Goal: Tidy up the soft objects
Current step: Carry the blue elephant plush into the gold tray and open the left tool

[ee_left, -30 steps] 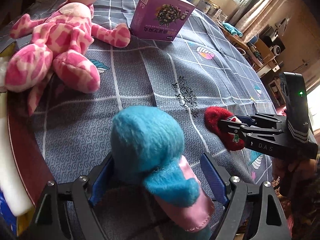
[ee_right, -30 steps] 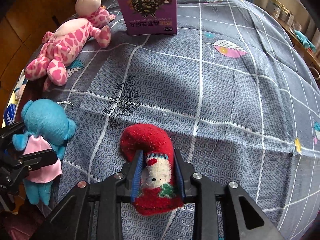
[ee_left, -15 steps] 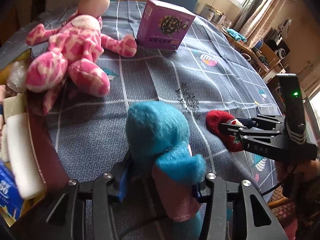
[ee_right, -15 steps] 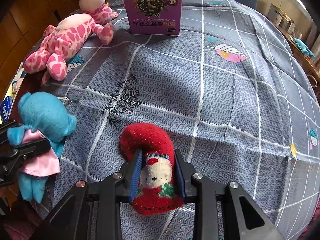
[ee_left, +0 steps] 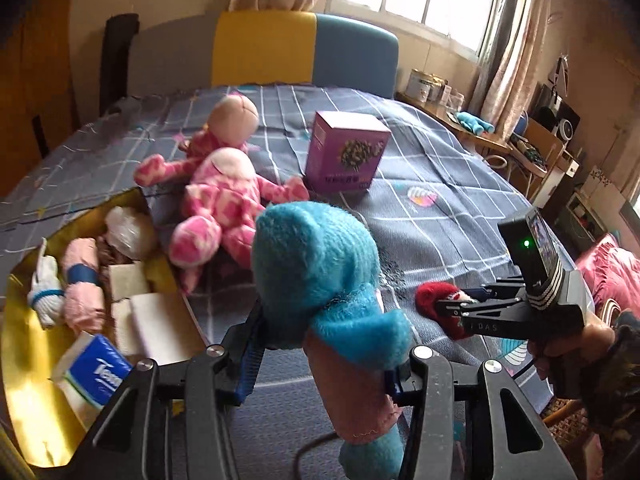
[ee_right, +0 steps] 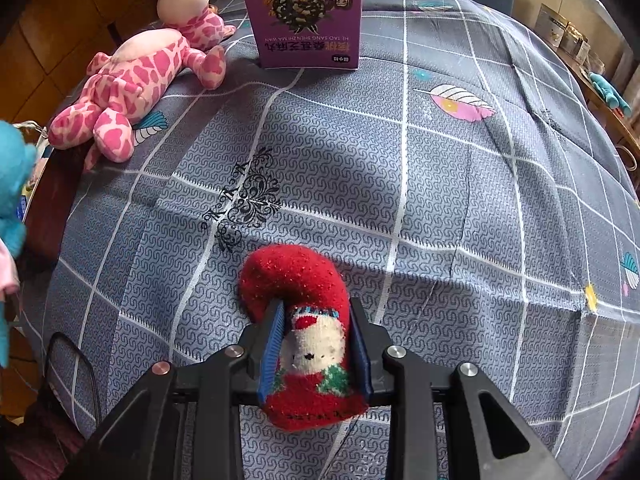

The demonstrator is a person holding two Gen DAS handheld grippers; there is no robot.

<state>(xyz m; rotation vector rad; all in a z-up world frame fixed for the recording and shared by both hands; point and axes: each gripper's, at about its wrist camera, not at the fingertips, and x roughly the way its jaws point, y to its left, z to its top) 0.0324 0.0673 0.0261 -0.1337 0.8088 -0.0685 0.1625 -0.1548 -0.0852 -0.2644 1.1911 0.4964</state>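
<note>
Both grippers are clamping one soft toy each above the blue checked cloth
The left gripper (ee_left: 320,364) is squeezing the blue plush doll (ee_left: 320,280) in a pink dress, lifted clear, probably bound for the yellow box (ee_left: 24,360) of soft goods beside it; the right gripper (ee_right: 316,356) is pinching the red Santa sock (ee_right: 304,328), resting on the tablecloth (ee_right: 440,200). Beyond are lying one pink spotted plush (ee_left: 216,200) and one purple carton (ee_left: 344,156), three soft toys in all
</note>
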